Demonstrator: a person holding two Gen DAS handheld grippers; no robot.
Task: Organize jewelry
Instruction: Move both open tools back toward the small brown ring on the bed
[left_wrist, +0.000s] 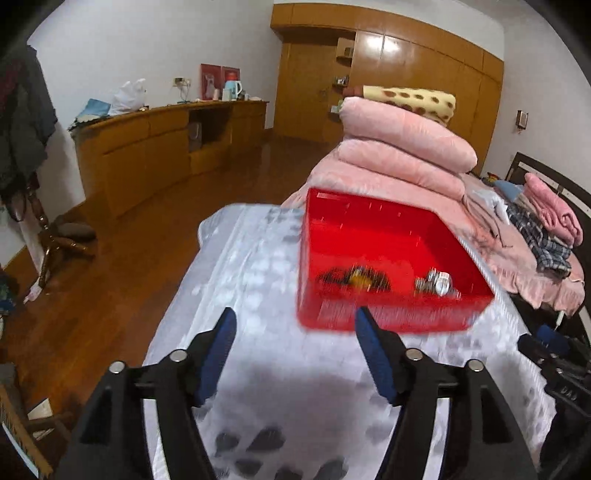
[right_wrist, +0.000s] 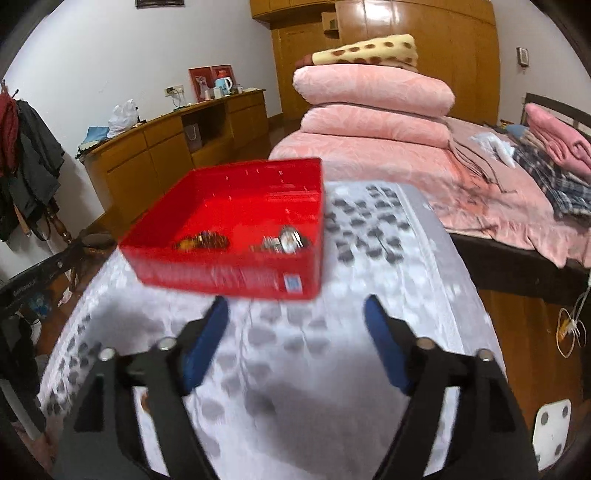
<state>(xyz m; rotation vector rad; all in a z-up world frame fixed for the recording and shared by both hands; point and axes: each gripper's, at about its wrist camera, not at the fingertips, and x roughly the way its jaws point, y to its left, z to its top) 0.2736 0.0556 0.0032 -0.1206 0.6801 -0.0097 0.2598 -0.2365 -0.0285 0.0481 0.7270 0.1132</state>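
My left gripper (left_wrist: 295, 325) hangs with its jaws spread wide, nothing between them, above the patterned tabletop (left_wrist: 240, 280). Ahead sits the red tray (right_wrist: 221, 273) — inside it a dark beaded piece (right_wrist: 201, 240) on the left and a silver watch (right_wrist: 286, 240) on the right, both blurred. My right gripper (right_wrist: 295, 314) is likewise agape and empty.

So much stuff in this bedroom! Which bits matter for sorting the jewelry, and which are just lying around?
For the job: red tray, dark bracelet and silver watch inside it, both open grippers.

Just around: pink quilts, spotted blanket, kettle, wooden sideboard.
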